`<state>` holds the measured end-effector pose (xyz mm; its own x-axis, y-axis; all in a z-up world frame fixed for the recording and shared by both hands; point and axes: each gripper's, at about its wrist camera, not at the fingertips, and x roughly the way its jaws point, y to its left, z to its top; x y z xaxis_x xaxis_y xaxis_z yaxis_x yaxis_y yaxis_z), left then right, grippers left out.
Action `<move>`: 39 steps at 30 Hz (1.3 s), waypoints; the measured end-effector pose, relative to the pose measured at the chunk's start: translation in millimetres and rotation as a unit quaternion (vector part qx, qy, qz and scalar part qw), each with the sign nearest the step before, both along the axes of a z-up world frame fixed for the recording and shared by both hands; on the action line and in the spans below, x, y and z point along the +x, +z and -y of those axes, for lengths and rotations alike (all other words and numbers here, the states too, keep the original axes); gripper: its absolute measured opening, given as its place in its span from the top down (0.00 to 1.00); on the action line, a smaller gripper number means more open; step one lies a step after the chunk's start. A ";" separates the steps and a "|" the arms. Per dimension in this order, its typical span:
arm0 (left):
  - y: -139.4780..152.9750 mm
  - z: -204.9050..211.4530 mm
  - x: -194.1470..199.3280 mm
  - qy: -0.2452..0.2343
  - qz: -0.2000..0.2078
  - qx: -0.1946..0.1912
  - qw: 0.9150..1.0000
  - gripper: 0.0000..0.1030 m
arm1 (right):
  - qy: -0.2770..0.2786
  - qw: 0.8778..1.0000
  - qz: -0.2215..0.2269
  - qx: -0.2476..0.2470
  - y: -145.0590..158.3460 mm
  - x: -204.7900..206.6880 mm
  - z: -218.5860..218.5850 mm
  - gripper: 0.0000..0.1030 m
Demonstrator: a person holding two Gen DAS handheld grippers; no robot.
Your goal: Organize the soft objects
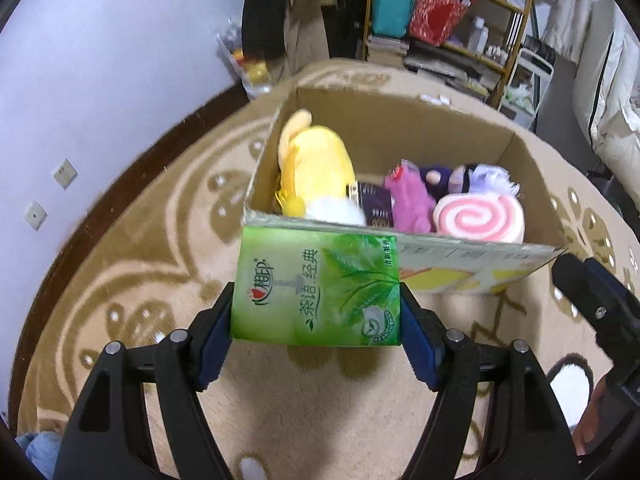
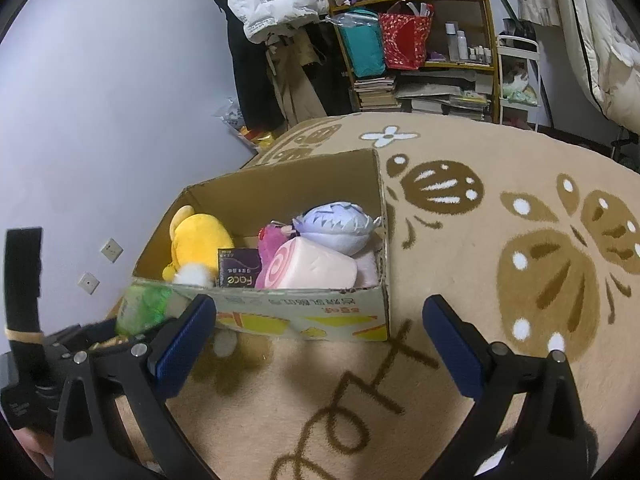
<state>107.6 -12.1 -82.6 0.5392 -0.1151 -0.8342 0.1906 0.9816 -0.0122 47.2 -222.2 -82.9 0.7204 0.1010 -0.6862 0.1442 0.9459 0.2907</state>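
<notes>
Up front, the left gripper has its jaws clamped on a green tissue pack, one blue pad against each short side, so the pack sits level between them with its printed face up. The pack is off the rug, and its far edge meets the near wall of the cardboard box in the left wrist view; whether it touches the cardboard cannot be told.

The box stands open on the rug, close to the pale wall. Inside, a yellow plush toy fills the left end, with a white fluffy bit at its near side. Beside it stands a dark packet (the right wrist view shows the word "Face" on it). Next comes a pink plush toy, then a pink swirl-roll cushion against the near wall at the right end. Behind these lies a pale purple plush doll, resting partly on the swirl cushion.

The right gripper hangs over the rug just in front of the box, its jaws spread wide with nothing between them. In its view the tissue pack appears as a green blur at the box's near left corner.

Beyond the rug stands a cluttered shelf with bags, books and bottles.
</notes>
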 end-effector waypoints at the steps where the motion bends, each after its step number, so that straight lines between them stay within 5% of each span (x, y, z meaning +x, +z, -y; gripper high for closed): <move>1: 3.7 0.3 -3.3 -0.001 0.008 -0.001 1.000 0.29 | 0.000 1.000 0.002 0.000 0.9 -0.8 -0.6 0.00; 16: 53.0 1.6 8.4 -0.004 0.108 -0.028 0.994 0.28 | -0.005 1.000 0.023 -0.016 12.0 -2.2 -2.0 0.00; 27: 39.3 34.1 33.7 -0.023 0.106 0.025 0.994 0.27 | -0.002 0.999 0.037 -0.030 20.0 -0.1 -3.0 0.00; 31: 40.6 37.5 28.8 -0.025 0.122 0.040 0.991 0.09 | -0.004 0.999 0.034 -0.039 19.5 1.4 -3.4 0.00; 39: 44.7 29.4 12.8 -0.019 0.117 0.042 0.992 0.07 | -0.006 0.998 0.037 -0.046 25.9 -7.6 -4.3 0.00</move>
